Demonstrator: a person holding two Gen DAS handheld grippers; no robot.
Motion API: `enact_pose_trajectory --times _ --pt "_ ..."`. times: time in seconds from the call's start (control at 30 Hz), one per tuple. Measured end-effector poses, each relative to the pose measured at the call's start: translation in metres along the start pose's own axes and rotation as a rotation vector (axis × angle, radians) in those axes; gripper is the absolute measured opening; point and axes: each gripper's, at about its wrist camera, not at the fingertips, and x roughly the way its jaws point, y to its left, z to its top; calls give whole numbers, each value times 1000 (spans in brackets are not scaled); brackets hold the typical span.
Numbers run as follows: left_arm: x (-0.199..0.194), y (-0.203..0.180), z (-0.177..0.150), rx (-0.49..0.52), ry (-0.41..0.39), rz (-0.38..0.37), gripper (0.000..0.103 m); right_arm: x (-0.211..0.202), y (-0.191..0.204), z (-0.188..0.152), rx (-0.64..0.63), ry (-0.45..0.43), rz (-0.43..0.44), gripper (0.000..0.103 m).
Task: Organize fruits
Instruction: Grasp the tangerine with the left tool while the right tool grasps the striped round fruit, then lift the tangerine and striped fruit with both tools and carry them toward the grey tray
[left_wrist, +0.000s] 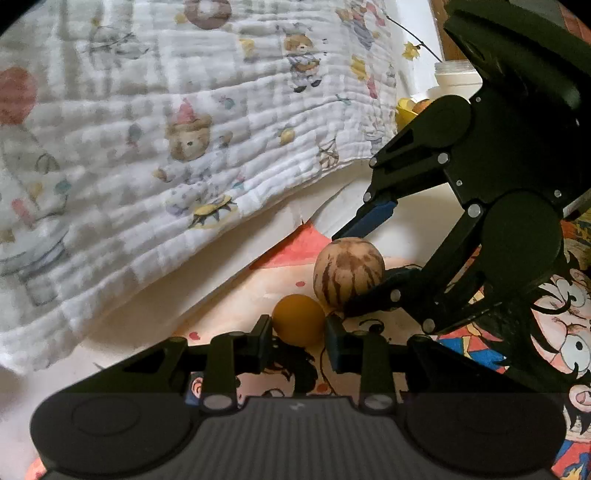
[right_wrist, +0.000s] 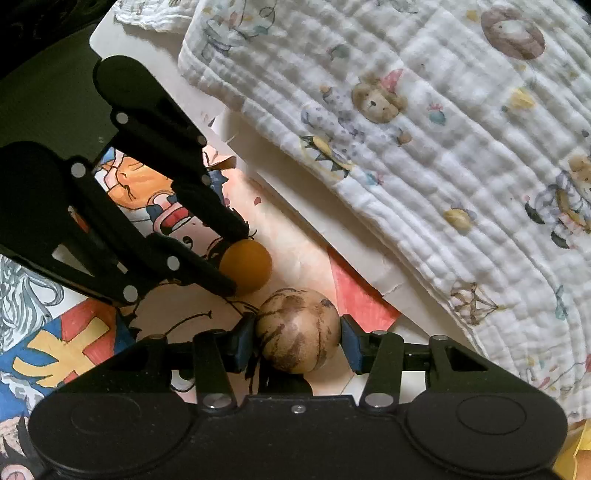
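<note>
Left gripper (left_wrist: 298, 339) jaws pinching orange ball (left_wrist: 298, 319); right gripper (right_wrist: 297, 339) jaws clamping striped brown ball (right_wrist: 297, 340); balls touching.

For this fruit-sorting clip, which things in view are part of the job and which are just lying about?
Part of the job:
- orange fruit, between the left gripper fingers
- striped brown fruit, between the right gripper fingers

Just lying about:
- bear-print blanket
- cartoon poster under the fruit
- white jar in the background, too small to tell more
</note>
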Motion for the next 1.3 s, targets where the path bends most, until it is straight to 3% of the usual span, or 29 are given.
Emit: enact_pose_trajectory --times 1.3 --pt "38 -12 30 -29 -19 -47 35 -27 12 -25 28 64 -72 51"
